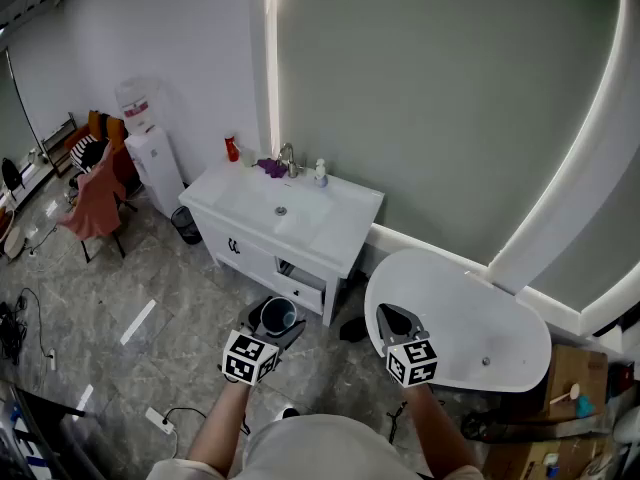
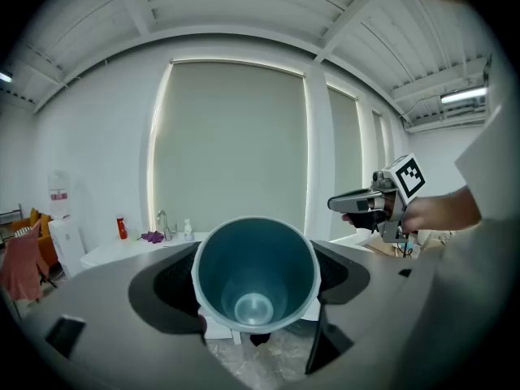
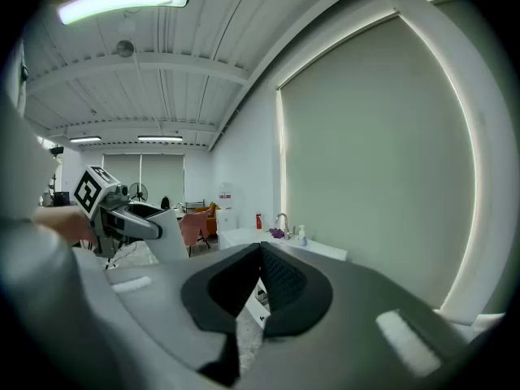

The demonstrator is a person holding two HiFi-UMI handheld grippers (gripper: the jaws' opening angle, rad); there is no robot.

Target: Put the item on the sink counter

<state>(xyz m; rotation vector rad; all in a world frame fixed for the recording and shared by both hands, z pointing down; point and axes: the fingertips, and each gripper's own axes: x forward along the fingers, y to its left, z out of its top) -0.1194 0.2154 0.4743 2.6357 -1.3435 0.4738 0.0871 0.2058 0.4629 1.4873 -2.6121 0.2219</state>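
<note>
A grey cup with a teal inside (image 2: 255, 276) lies on its side between the jaws of my left gripper (image 2: 255, 270), its mouth towards the camera; the gripper is shut on it. From the head view, the cup (image 1: 278, 316) and left gripper (image 1: 270, 328) hang over the floor in front of the white sink counter (image 1: 345, 223). My right gripper (image 3: 260, 258) is shut with nothing in it, and it hovers near the edge of a white bathtub (image 1: 470, 328). The sink counter (image 2: 114, 252) lies ahead to the left.
On the counter stand a red bottle (image 1: 231, 149), a purple cloth (image 1: 271, 167), a faucet (image 1: 288, 156) and a soap bottle (image 1: 321, 173). A water dispenser (image 1: 150, 153), a black bin (image 1: 186, 224) and a draped chair (image 1: 95, 203) stand to the left. Cables lie on the floor.
</note>
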